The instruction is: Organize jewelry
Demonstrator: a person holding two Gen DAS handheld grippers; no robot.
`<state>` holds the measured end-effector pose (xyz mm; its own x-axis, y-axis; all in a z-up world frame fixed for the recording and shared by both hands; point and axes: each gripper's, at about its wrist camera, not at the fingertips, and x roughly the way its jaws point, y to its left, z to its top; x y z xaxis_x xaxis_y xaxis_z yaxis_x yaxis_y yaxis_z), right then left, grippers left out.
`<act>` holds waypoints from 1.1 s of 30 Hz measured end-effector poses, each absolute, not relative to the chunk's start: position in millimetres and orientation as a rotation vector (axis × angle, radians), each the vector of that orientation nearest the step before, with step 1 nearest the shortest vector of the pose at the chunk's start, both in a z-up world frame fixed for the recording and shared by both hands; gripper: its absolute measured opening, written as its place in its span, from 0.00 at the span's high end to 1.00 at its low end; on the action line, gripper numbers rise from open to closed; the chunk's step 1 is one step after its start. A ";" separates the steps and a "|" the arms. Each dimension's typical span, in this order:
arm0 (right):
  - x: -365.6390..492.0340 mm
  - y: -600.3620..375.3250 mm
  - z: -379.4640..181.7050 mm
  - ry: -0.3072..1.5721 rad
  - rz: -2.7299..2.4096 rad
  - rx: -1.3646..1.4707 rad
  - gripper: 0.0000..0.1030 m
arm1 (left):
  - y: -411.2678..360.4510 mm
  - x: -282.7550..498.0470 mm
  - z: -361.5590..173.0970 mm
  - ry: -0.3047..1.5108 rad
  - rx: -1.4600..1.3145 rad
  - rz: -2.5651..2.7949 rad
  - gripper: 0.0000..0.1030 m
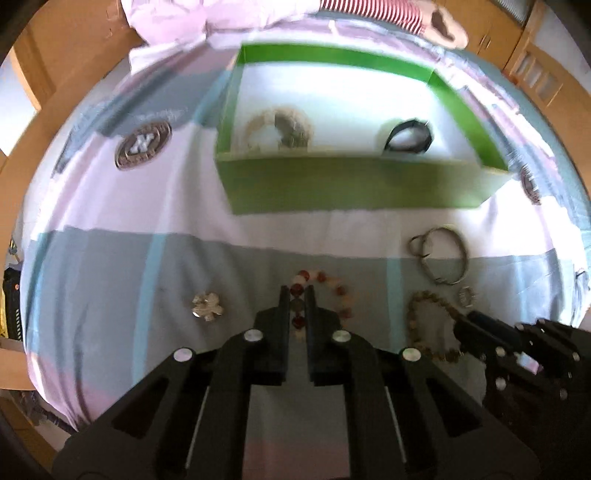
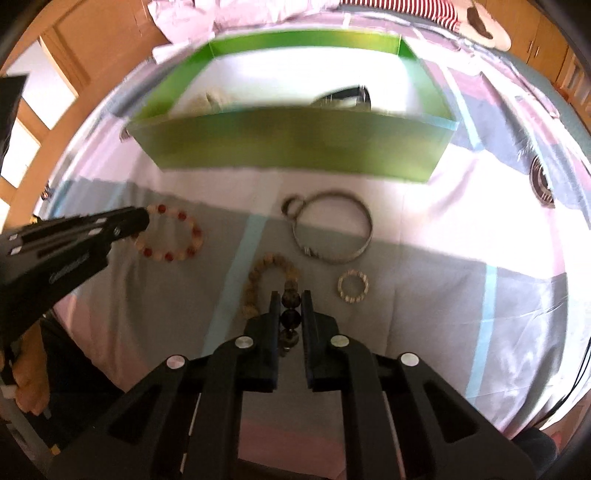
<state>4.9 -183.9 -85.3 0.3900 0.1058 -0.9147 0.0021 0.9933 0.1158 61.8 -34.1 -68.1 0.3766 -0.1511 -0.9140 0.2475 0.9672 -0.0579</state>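
Note:
A green box (image 1: 354, 186) (image 2: 295, 147) stands on the bed and holds a pale bead bracelet (image 1: 275, 127) and a black band (image 1: 406, 136). My left gripper (image 1: 297, 295) is shut on a red-and-cream bead bracelet (image 1: 341, 291) (image 2: 173, 232) lying on the sheet. My right gripper (image 2: 290, 301) is shut on a brown wooden bead bracelet (image 2: 267, 277) (image 1: 428, 321). A silver bangle (image 2: 332, 230) (image 1: 443, 254) and a small pale ring (image 2: 352, 285) (image 1: 467, 295) lie beside it.
A silver flower brooch (image 1: 207, 305) lies left of my left gripper. The bedsheet (image 1: 147, 221) is pink, grey and blue, with round logo prints (image 1: 143, 145). Pillows (image 1: 177, 18) and wooden cabinets (image 2: 554, 44) stand beyond the box.

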 end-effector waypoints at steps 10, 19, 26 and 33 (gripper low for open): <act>13.8 -195.7 -37.2 1.034 0.071 0.133 0.89 | -22.0 51.9 -15.8 1.071 -0.002 -0.310 0.93; 25.5 -192.4 -23.6 1.009 0.095 0.143 0.89 | -4.4 72.7 -12.5 1.108 -0.061 -0.311 0.92; 66.6 -207.6 13.1 0.896 0.075 0.171 0.89 | -10.8 109.9 15.7 1.059 -0.072 -0.328 0.92; 110.5 -217.2 0.4 0.894 0.029 0.165 0.89 | -29.7 153.7 15.1 1.054 -0.088 -0.312 0.92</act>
